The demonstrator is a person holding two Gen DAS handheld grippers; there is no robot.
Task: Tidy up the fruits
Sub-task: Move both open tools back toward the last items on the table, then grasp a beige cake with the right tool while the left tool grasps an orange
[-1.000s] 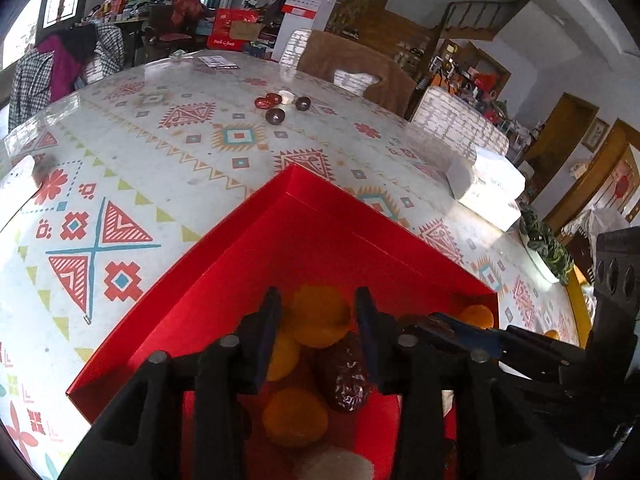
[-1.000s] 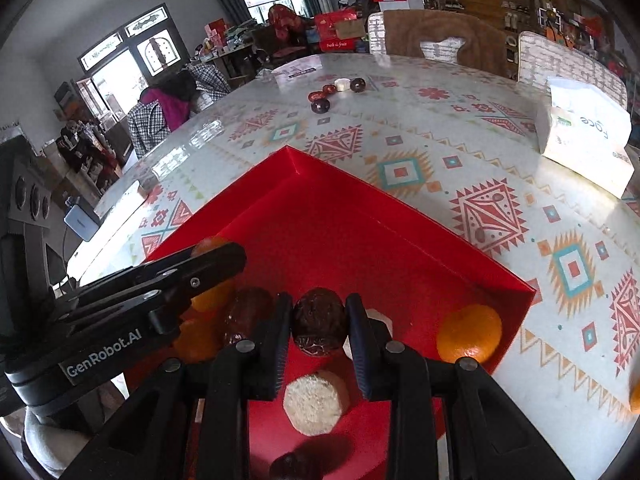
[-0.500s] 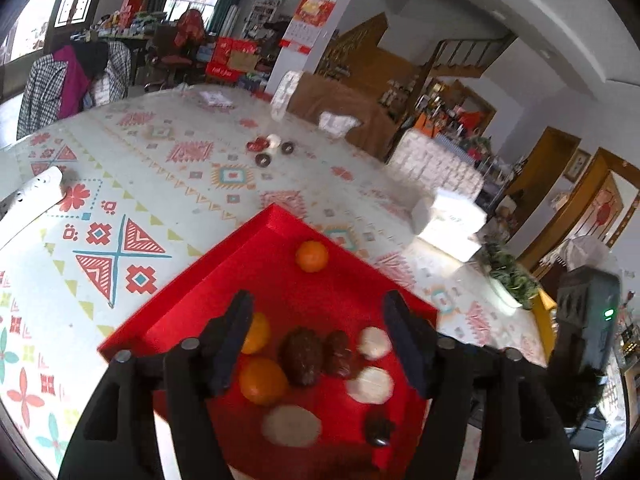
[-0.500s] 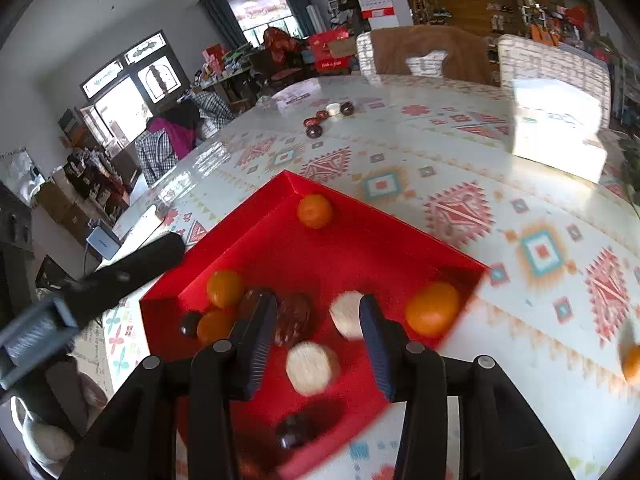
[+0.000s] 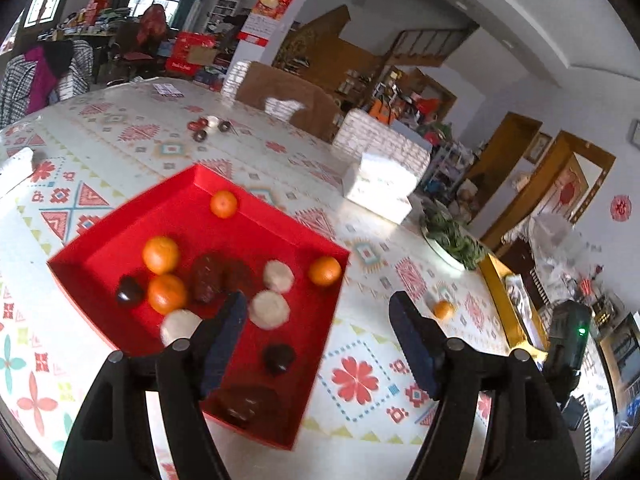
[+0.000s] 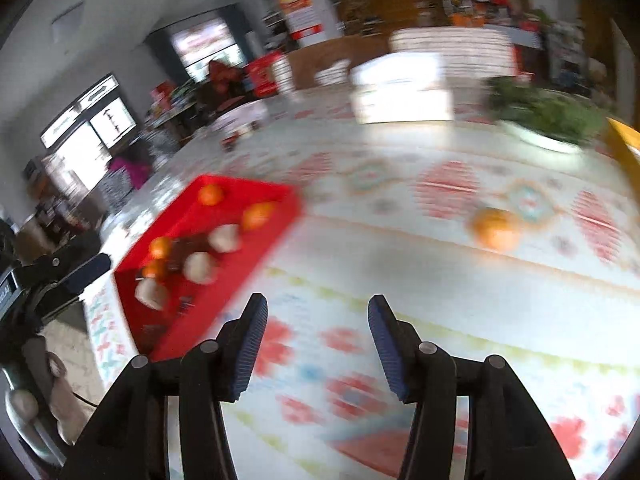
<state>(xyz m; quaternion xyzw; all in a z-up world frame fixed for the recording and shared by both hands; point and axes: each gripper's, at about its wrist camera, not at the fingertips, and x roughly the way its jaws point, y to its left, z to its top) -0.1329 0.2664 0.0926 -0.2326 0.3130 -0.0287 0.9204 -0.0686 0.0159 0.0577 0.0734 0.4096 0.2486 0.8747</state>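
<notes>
A red tray lies on the patterned table and holds several oranges, pale round fruits and dark fruits. It also shows blurred in the right wrist view. A loose orange lies on the tablecloth right of the tray; it also shows in the right wrist view. My left gripper is open and empty, raised above the tray's near right corner. My right gripper is open and empty above bare tablecloth, with the tray to its left and the loose orange ahead to the right.
A white tissue box and a dish of greens stand at the table's far right. A yellow tray sits at the right edge. Small dark and red items lie far back. Chairs ring the table.
Both grippers let go of fruit in the tray, opened wide and lifted back. The right gripper has swung right, away from the tray, toward the loose orange.
</notes>
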